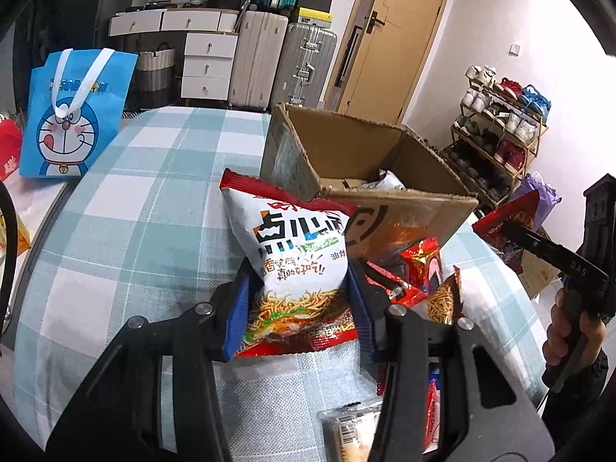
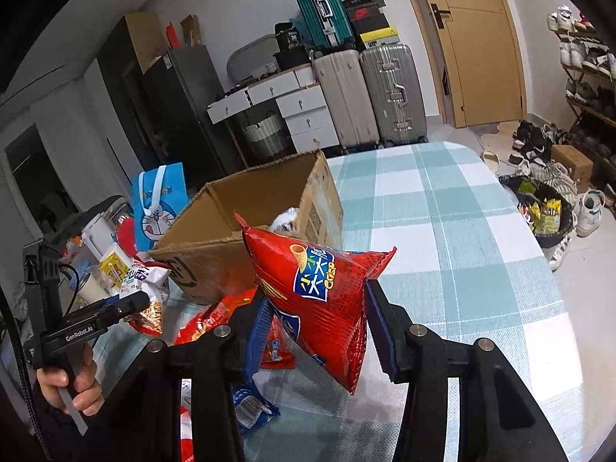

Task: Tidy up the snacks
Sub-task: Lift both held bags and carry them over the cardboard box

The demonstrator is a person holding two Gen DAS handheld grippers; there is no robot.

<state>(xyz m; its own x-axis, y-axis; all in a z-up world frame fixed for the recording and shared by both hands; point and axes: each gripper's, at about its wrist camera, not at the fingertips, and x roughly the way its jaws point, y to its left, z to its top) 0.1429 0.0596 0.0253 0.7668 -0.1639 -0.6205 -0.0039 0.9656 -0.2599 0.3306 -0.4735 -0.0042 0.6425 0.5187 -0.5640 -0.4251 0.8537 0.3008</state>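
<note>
My left gripper (image 1: 300,308) is clamped on a puffy white noodle snack bag (image 1: 296,261), its ribbed blue pads (image 1: 238,308) pressing into the crinkled, glossy foil on both sides; the bag has red sealed edges and a print of fried noodles low on its face. It hangs above the table (image 1: 154,200), which is covered in a woven cloth checked pale teal and white. My right gripper (image 2: 319,327) is closed the same way on a shiny red crisp bag (image 2: 323,296) with a blue label, tilted so one crimped corner points up and the other down. Just beyond both bags stands an open cardboard box (image 1: 369,161), corrugated, rough-edged, its flaps up, with something pale and crumpled inside. The left view shows more packets lying at the foot of the box: red foil packets (image 1: 415,265) and a clear-wrapped packet (image 1: 346,431) with a barcode near the bottom edge. It also catches the right gripper from the side, a hand (image 1: 569,331) around its handle. The right view alone shows a blue wrapped packet (image 2: 250,404) on the cloth under my fingers, and the left gripper off to the side with its white bag. A soft blue cartoon tote bag (image 1: 73,115) stands upright beyond the table.
</note>
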